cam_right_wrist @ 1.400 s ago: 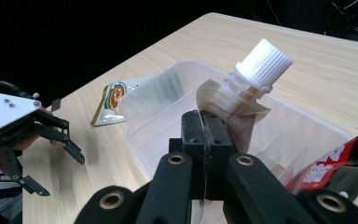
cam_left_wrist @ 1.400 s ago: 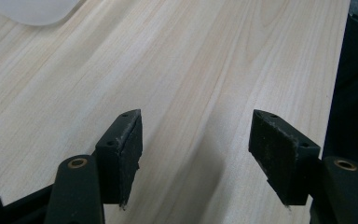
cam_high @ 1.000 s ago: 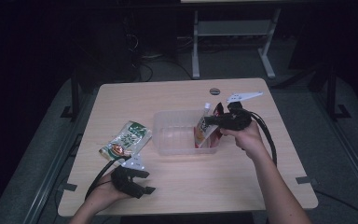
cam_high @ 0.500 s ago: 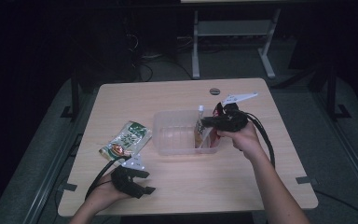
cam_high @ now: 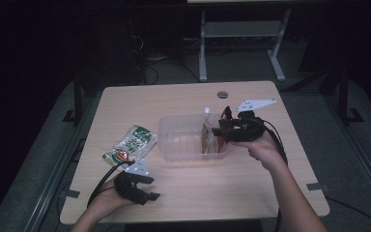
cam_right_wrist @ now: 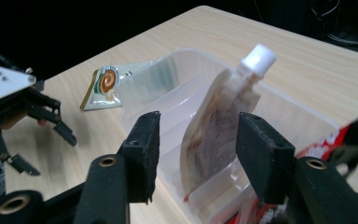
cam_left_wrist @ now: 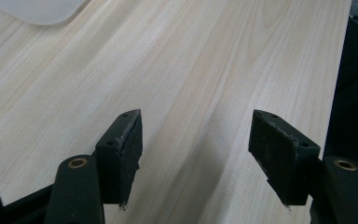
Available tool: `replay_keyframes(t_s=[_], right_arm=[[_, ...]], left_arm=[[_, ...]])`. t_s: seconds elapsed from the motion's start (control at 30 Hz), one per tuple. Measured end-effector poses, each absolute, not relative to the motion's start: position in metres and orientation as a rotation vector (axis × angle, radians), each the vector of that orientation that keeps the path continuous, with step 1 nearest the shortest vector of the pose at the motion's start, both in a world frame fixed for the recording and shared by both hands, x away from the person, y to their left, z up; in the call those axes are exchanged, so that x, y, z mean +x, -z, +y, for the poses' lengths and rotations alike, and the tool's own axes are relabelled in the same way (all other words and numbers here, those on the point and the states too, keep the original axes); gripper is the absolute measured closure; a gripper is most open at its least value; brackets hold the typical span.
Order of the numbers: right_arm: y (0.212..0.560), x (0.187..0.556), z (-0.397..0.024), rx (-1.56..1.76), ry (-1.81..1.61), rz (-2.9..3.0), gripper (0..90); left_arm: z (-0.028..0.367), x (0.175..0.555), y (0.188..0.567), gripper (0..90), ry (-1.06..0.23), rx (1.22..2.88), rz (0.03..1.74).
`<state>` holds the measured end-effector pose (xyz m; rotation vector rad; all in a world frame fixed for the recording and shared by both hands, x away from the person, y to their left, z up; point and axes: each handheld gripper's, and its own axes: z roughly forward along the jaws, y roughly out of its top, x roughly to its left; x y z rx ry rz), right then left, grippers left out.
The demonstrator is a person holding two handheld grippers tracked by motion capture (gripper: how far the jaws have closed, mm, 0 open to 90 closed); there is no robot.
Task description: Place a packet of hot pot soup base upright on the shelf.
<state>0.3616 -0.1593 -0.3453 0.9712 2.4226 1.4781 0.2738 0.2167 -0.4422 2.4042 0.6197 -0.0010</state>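
A clear plastic bin (cam_high: 183, 140) sits mid-table. A spouted pouch (cam_high: 206, 129) with a white cap stands upright at its right end, leaning on the wall. My right gripper (cam_high: 216, 130) hovers at the bin's right rim. In the right gripper view the pouch (cam_right_wrist: 216, 135) stands just beyond my right gripper (cam_right_wrist: 198, 121), whose jaws are open with gaps on both sides of it. A red packet (cam_right_wrist: 328, 137) lies by the right jaw. My left gripper (cam_high: 153, 187) rests open near the table's front left, over bare wood (cam_left_wrist: 196, 121).
A green snack packet (cam_high: 131, 143) lies flat left of the bin, between it and the left hand. A corner of the bin (cam_left_wrist: 37, 7) shows at the top of the left gripper view. The table edge (cam_left_wrist: 340, 93) runs close on the right there.
The right gripper carried the pouch left and down into the bin's right end. The pouch now stands between parted jaws. The left gripper has stayed put.
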Motion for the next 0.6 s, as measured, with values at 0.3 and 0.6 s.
replay_keyframes(t_s=[0.3,0.6], right_arm=[[0.355,0.331,-0.171,0.933,-1.444,2.433,43.4],[0.377,0.302,-0.173,0.892,-1.413,2.483,41.0]], left_arm=[[0.218,0.275,0.442,34.7,-0.008,2.402,0.613],[0.219,0.274,0.443,34.7,-0.001,2.387,0.629]])
